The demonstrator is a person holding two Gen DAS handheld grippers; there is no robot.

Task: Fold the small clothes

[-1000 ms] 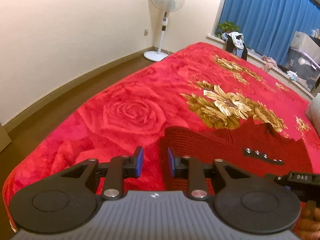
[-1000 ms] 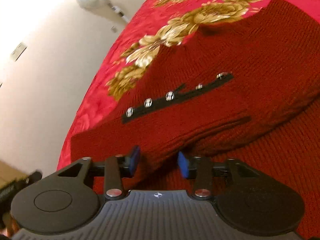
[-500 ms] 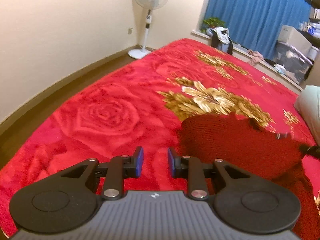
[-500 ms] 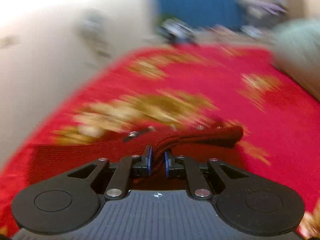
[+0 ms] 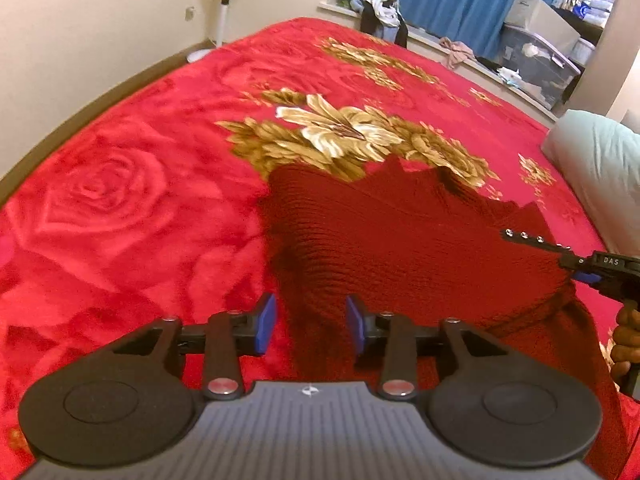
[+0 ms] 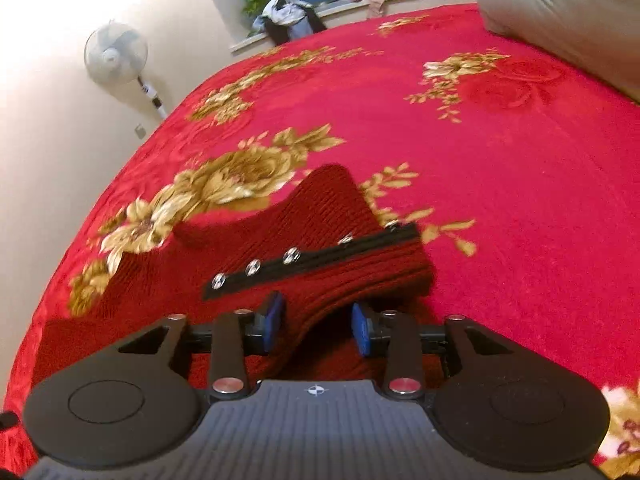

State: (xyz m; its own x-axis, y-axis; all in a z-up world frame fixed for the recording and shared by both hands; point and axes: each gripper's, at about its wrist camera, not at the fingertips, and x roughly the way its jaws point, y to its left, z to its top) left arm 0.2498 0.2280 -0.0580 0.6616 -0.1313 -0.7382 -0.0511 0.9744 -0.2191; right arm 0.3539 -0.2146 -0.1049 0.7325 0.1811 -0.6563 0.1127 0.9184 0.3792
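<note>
- Left gripper [image 5: 308, 324]: jaws opening, red knit sweater [image 5: 400, 240] between them, pads clear of it.
- Right gripper [image 6: 318, 322]: jaws opening over the sweater's folded edge, on the bed's red floral blanket [image 6: 500, 160].

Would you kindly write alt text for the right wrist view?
The right tool, jaws opening, straddles a fold of a dark red knit sweater with a black snap-button strip, lying on a red floral blanket.
</note>
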